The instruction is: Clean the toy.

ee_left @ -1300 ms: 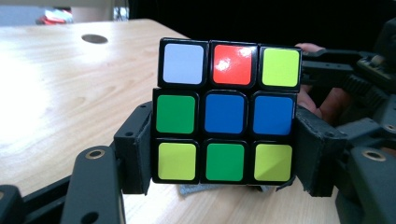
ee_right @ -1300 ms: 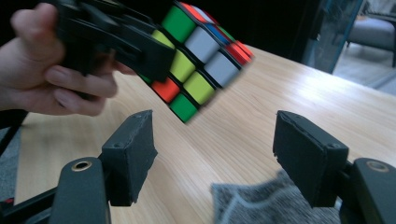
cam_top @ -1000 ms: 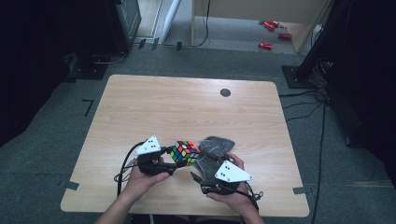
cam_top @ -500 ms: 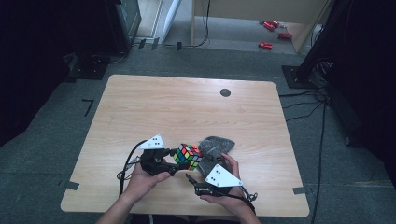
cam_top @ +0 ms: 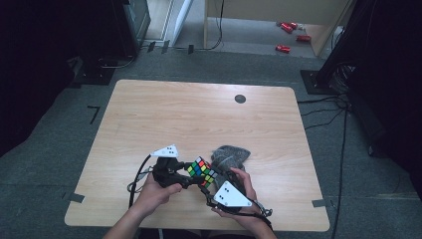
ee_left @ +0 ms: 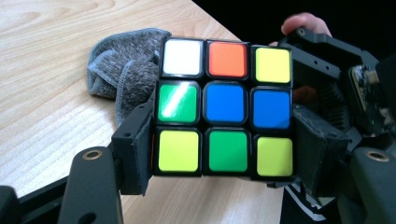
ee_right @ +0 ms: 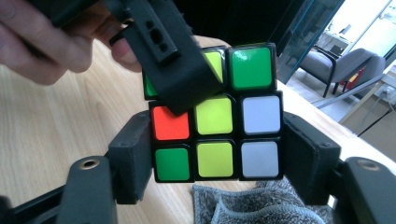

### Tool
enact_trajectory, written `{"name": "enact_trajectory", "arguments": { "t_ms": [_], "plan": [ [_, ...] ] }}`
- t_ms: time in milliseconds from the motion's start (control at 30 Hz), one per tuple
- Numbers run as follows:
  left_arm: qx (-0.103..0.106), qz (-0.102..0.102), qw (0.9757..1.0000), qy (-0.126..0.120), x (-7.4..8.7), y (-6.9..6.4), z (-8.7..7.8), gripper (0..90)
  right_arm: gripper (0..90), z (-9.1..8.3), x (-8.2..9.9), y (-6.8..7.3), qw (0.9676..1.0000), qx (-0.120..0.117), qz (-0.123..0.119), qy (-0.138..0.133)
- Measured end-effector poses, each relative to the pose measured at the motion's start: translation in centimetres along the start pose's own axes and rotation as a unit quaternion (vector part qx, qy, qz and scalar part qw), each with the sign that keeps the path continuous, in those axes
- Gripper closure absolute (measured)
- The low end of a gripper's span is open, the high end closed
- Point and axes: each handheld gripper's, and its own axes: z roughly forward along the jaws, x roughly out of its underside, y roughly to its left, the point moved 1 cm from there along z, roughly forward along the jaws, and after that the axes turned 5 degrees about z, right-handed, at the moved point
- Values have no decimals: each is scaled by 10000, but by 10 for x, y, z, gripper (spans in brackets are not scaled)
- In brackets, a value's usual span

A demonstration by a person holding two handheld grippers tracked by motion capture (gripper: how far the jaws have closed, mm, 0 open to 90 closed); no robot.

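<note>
left gripper (ee_left: 224,158) fingers clamp the cube (ee_left: 226,109), right gripper (ee_right: 217,163) fingers just closing round it — high view adds grey cloth (cam_top: 230,155)

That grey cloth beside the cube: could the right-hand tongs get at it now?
Probably not yet: the right tongs are closed around the cube. The grey cloth lies uncovered just beyond them, so letting go first would free the way.

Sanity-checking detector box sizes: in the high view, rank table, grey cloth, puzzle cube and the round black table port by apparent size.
1. table
2. grey cloth
3. puzzle cube, only slightly smaller than the cloth; it is held off the table, nearer the camera, so this order is unsure
4. round black table port
</note>
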Motion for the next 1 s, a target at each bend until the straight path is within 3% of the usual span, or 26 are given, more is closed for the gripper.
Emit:
{"name": "enact_trajectory", "arguments": {
  "t_ms": [167,367,533,700,767,800,867,900,1000],
  "plan": [
    [34,36,10000,-71,0,0,-1,317,343,0,0,-1,10000,-25,81,41],
    [-8,149,9990,-429,-2,2,-12,290,344,-2,3,-11,9994,48,285,181],
    [-392,510,9953,-719,0,4,-21,258,344,-5,7,-25,9978,177,590,251],
    [-714,1006,9914,-441,4,5,-16,250,344,-12,4,-37,9953,289,895,234],
    [-1008,1293,9862,-226,7,2,-10,248,344,-14,2,-41,9941,270,1030,219],
    [-1230,1430,9819,-162,10,0,-6,247,344,-15,1,-42,9929,253,1139,225],
    [-1544,1858,9700,-258,16,-4,2,243,344,-17,-2,-44,9907,169,1339,180],
    [-1599,2027,9658,-238,18,-6,5,252,344,-18,-4,-45,9893,118,1445,171],
    [-1667,2381,9564,-280,21,-12,12,261,343,-19,-11,-44,9857,2,1679,160]
  ]
}}
